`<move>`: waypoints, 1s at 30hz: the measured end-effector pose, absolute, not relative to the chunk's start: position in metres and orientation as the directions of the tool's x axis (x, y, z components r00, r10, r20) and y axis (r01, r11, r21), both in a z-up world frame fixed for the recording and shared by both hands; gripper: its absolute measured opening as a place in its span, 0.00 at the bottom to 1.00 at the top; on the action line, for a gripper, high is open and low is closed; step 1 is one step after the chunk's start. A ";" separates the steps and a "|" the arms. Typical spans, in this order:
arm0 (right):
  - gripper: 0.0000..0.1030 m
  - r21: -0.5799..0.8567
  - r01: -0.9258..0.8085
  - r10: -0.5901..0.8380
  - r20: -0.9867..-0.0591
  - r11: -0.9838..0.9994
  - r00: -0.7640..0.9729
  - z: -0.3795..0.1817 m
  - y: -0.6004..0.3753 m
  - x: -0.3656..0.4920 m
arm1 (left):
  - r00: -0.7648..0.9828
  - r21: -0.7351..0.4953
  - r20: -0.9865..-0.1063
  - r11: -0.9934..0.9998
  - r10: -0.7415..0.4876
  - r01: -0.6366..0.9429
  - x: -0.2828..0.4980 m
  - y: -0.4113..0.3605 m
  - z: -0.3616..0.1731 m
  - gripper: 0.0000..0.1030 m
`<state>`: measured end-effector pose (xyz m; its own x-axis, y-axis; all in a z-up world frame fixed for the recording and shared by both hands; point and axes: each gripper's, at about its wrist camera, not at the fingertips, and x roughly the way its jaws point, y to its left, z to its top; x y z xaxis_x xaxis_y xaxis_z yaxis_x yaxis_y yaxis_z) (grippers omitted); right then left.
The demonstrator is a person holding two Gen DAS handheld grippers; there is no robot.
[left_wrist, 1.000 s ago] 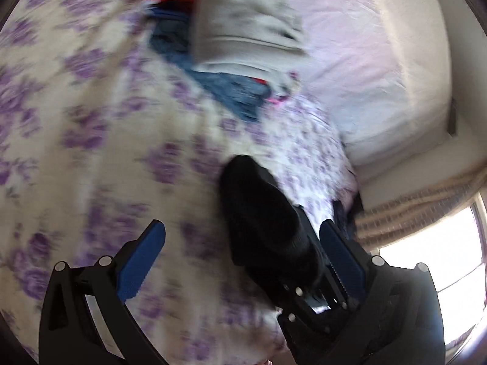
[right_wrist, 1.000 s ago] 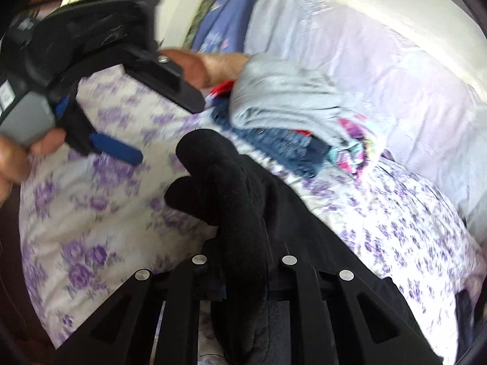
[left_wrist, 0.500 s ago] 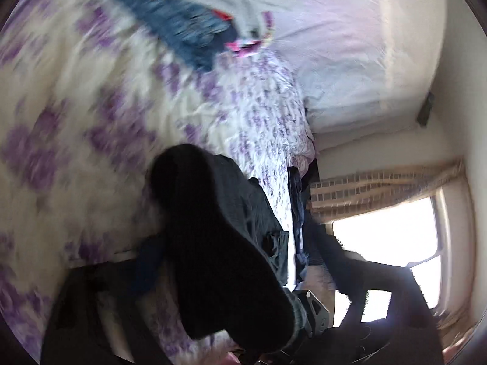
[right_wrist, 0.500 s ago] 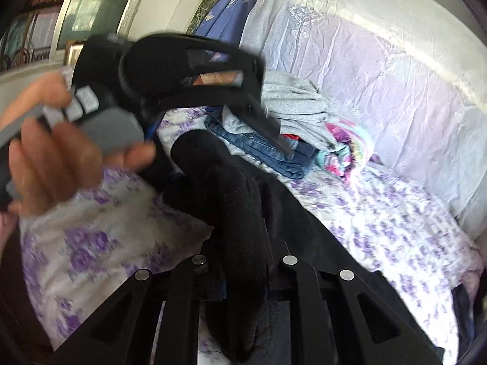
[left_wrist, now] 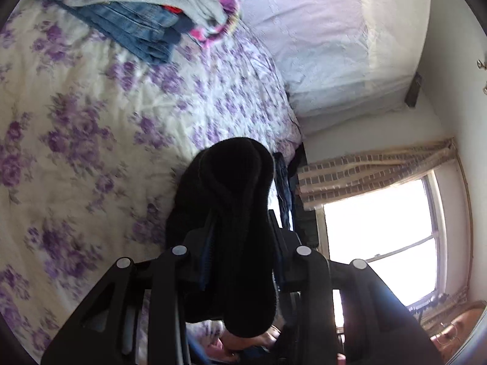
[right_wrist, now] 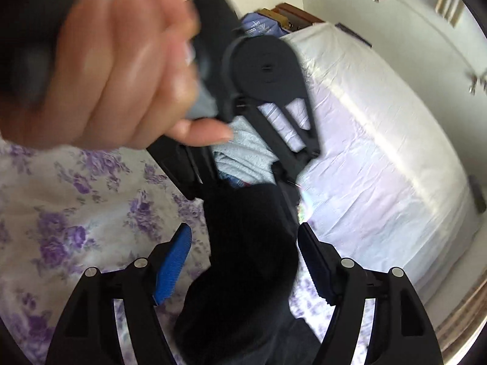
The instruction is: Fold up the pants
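The black pants [left_wrist: 234, 200] are bunched into a thick roll above the flowered bedsheet [left_wrist: 91, 140]. My left gripper [left_wrist: 240, 243] is shut on the pants, with the fabric bulging out past its fingers. In the right wrist view the same black pants [right_wrist: 252, 252] lie between the spread blue pads [right_wrist: 173, 258] of my right gripper [right_wrist: 246, 261], which is open around them. The left gripper's body and the hand holding it [right_wrist: 121, 60] fill the upper left of that view, close above.
A stack of folded clothes [left_wrist: 146, 12], grey on top of blue jeans, sits at the head of the bed beside a white pillow [left_wrist: 328, 39]. A window with a curtain [left_wrist: 380, 213] is to the right of the bed.
My left gripper has closed on the black pants, which it stood open beside a second ago. My right gripper has opened and let go of them. Both views have swung.
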<state>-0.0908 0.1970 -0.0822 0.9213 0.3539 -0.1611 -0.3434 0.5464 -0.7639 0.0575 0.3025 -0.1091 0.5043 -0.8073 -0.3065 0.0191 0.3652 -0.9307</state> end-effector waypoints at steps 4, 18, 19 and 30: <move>0.27 -0.771 -0.307 0.318 -0.143 0.558 0.937 -0.084 0.197 -0.084 | 0.480 -0.904 -0.356 0.426 -0.802 0.042 0.059 0.292 -0.097 0.41; 0.24 -0.710 -0.335 0.345 -0.137 0.619 0.929 -0.070 0.156 -0.098 | 0.347 -0.773 -0.587 0.633 -0.732 0.028 0.084 0.251 -0.092 0.67; 0.24 -0.707 -0.333 0.342 -0.136 0.624 0.930 -0.069 0.152 -0.101 | 0.337 -0.773 -0.588 0.633 -0.735 0.031 0.084 0.247 -0.093 0.62; 0.24 -0.672 -0.346 0.353 -0.133 0.655 0.926 -0.070 0.128 -0.111 | 0.351 -0.732 -0.629 0.680 -0.694 0.032 0.069 0.224 -0.086 0.32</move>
